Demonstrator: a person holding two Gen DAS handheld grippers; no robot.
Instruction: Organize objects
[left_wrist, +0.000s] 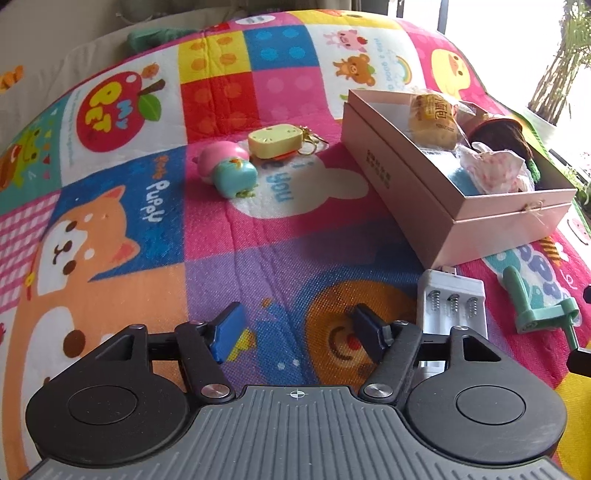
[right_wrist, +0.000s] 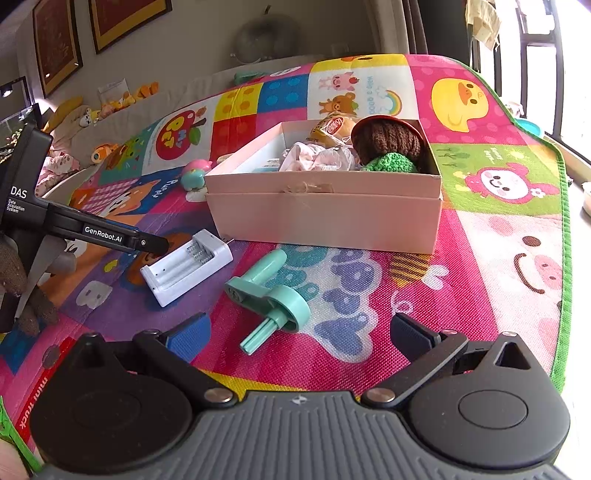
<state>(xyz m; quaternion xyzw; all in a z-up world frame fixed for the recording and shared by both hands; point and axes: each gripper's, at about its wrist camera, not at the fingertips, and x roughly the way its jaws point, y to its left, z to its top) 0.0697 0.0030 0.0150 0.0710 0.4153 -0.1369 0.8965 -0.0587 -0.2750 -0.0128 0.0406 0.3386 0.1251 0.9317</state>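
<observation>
Underneath, a quilted play mat in bright cartoon squares, printed "My Pet" on an apple at far left and "Puppy" beside an orange dog. On its far right, an open pink cardboard box, matte, rectangular, small dark print along one long side; inside, a crinkly wrapped bun, a brown and green knitted piece, crumpled pink-white cloth. Near the box's near-left corner, a white plastic battery charger with three spring slots. Just right of it, a mint plastic crank handle. Far left, apart: pink-teal round toy, yellow keychain.

Left gripper, marked "GenRobot.AI" and "DAS", jaws parted, empty, above mat beside charger. Right gripper wide apart, empty, near the handle.
</observation>
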